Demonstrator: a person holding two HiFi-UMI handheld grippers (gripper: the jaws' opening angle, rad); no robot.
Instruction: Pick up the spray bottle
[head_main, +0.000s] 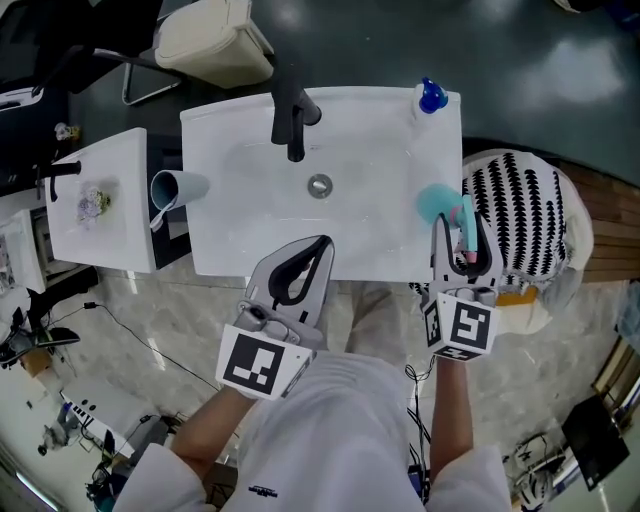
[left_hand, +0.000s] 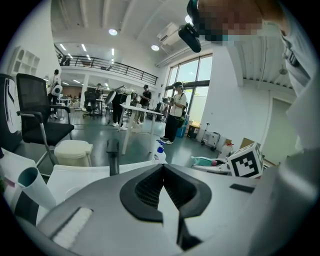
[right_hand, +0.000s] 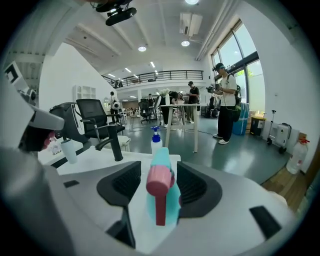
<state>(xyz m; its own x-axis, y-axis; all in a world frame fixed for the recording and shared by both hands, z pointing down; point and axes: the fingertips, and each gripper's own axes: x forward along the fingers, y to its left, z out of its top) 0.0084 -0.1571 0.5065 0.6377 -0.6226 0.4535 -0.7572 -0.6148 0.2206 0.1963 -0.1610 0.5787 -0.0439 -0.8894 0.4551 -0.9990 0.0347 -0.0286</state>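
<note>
The teal spray bottle (head_main: 437, 203) with a pink trigger head lies at the right end of the white sink (head_main: 240, 245), head toward me. My right gripper (head_main: 462, 226) is open wide, one finger on each side of the pink head. In the right gripper view the spray bottle (right_hand: 162, 202) sits between the pads with a gap on the left side. My left gripper (head_main: 322, 243) hangs over the sink's front rim, shut with nothing in it; its tips meet in the left gripper view (left_hand: 162, 166).
A black faucet (head_main: 292, 115) stands at the sink's back, a blue-topped pump bottle (head_main: 431, 97) on the back right corner. A cup (head_main: 178, 187) lies at the sink's left edge beside a small white table (head_main: 110, 215). A black-and-white patterned bag (head_main: 530, 215) sits right of the sink.
</note>
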